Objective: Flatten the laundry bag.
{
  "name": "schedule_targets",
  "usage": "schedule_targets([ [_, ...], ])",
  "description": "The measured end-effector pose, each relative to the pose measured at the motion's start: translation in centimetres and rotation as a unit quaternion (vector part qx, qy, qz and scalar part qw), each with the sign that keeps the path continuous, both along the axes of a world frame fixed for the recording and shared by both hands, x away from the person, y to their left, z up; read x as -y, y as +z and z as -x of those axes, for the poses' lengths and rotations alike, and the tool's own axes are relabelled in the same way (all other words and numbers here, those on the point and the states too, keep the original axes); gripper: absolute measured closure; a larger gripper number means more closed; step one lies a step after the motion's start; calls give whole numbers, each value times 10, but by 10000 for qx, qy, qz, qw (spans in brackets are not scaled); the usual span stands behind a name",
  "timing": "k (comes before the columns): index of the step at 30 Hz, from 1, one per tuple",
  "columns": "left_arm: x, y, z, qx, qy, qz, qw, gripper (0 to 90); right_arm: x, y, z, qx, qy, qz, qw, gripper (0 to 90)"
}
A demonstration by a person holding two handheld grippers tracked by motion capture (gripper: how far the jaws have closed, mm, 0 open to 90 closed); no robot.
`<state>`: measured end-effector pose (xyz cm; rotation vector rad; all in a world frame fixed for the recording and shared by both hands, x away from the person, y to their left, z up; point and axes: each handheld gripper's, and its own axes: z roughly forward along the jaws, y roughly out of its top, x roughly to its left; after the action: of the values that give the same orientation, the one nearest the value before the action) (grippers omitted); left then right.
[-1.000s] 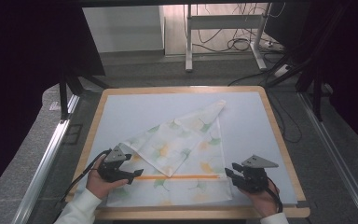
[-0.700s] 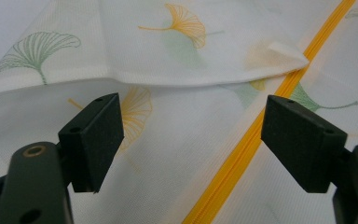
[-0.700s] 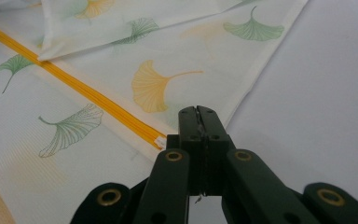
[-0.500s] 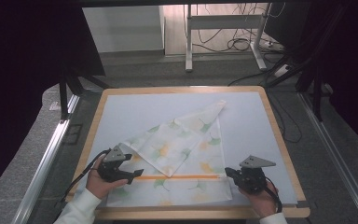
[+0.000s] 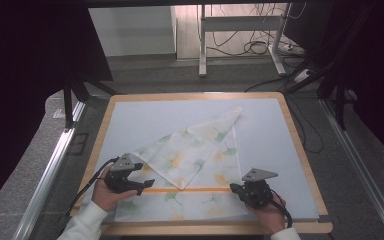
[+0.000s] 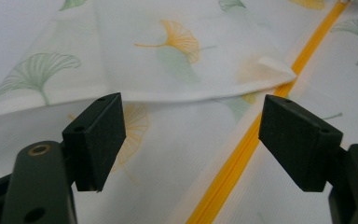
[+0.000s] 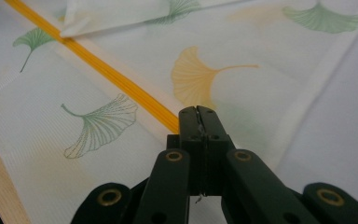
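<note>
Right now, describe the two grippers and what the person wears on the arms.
Both the left gripper and the right gripper are black, each topped by a grey three-cornered plate and trailing a black cable. Their jaws end in blocky black pads on arms with brass-coloured rivets. The sleeves are white.

Cloth thin woven matt fabric; table rim light wood; jaws matt black plastic.

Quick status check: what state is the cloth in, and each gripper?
Cloth: lying on the table, one corner folded over to the orange stripe, not yet folded flat.
Left gripper: open, poised over the cloth, holding nothing.
Right gripper: fingers pressed together, tips at the stripe; any pinch of cloth can't be seen.
</note>
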<state>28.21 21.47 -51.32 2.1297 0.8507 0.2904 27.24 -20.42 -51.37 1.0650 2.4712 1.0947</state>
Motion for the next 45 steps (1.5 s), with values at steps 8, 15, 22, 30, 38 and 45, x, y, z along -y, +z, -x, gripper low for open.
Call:
schedule_targets([
  [8, 14, 2, -3, 7, -169, -78, 9998, 223, -11, -5, -2, -94, 116, 164, 9998, 892],
  [15, 30, 3, -4, 52, -348, -210, 9992, 222, -14, -8, -2, -181, 190, 193, 9995, 892],
  [22, 46, 5, -7, 67, -512, -264, 9983, 222, -15, -9, -2, -255, 250, 167, 9992, 892],
  [30, 69, 3, -16, 21, -657, -349, 9972, 221, -15, -9, -1, -279, 303, 182, 9990, 892],
  [38, 91, -1, -25, -56, -773, -367, 9963, 230, -14, -10, 0, -318, 308, 202, 9988, 892],
  [45, 98, -4, -30, -74, -808, -494, 9955, 232, -13, -10, -1, -353, 315, 161, 9988, 892],
])
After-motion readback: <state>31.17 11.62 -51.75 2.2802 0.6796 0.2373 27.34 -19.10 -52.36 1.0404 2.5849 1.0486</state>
